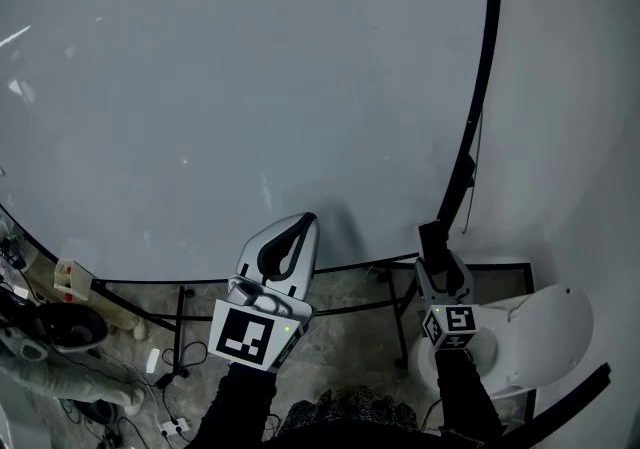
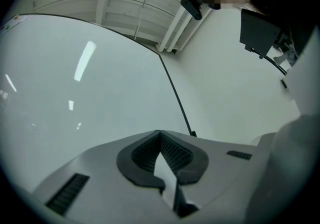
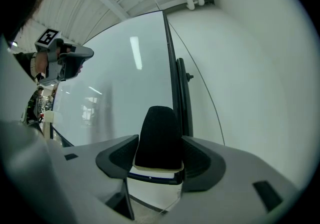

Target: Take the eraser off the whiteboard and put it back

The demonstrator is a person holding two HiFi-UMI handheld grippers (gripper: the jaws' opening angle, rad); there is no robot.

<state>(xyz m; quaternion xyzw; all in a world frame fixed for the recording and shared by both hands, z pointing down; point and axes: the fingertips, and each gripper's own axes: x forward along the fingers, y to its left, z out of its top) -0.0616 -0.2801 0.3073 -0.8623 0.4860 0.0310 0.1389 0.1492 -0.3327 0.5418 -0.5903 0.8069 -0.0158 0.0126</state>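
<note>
Eraser, black-felt block w/ white-and-blue base (image 3: 159,135), is pinched betw the wide-set jaws of the right gripper (image 1: 436,255), felt end outward, prob so it can go flat back onto the big glossy whiteboard (image 1: 250,87). It's low by the board's black right frame edge (image 1: 482,87); board contact can't tell. Left gripper (image 2: 160,135) has jaws pressed together, empty, near the board's bottom edge; white round seat-like thing (image 1: 545,332) and black stand legs (image 1: 180,312) sit below, nothing seems to block the board face.

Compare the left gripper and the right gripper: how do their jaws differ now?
The left gripper has its jaws shut together, empty; the right gripper has its jaws wide, clamped on the eraser. The left gripper faces the whiteboard; the right gripper is by its black edge. Both are grey.
</note>
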